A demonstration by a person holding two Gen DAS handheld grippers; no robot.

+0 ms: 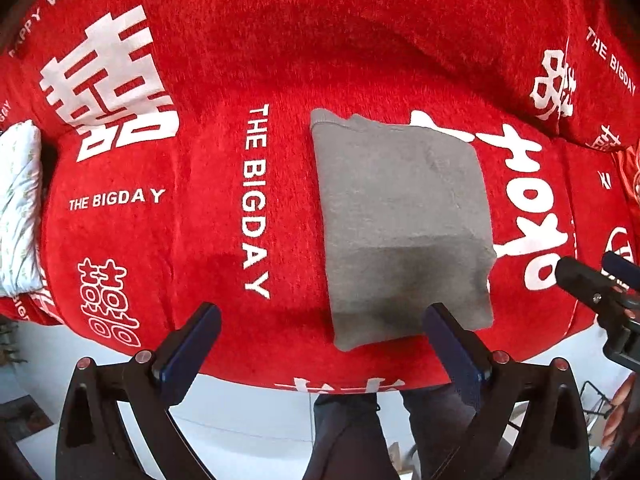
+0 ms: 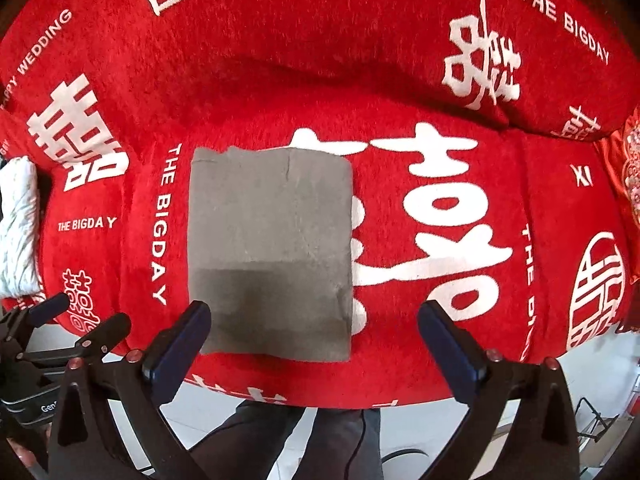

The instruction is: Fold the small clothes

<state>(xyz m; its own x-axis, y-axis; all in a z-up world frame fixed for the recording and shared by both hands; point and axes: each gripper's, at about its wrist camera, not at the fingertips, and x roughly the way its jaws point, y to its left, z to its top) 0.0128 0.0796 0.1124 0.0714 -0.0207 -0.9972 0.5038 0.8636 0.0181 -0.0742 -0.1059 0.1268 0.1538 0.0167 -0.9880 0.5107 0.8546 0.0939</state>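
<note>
Your left gripper (image 1: 322, 330) and right gripper (image 2: 314, 330) both hang wide open and empty above the folded grey garment (image 2: 270, 252) lying flat on the red blanket (image 2: 320, 60), so a low finger could drag its near edge and undo the fold.

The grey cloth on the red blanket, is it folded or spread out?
Folded. The grey cloth lies as a compact rectangle with layered edges at its far end, flat on the red blanket; neither gripper touches it.
</note>
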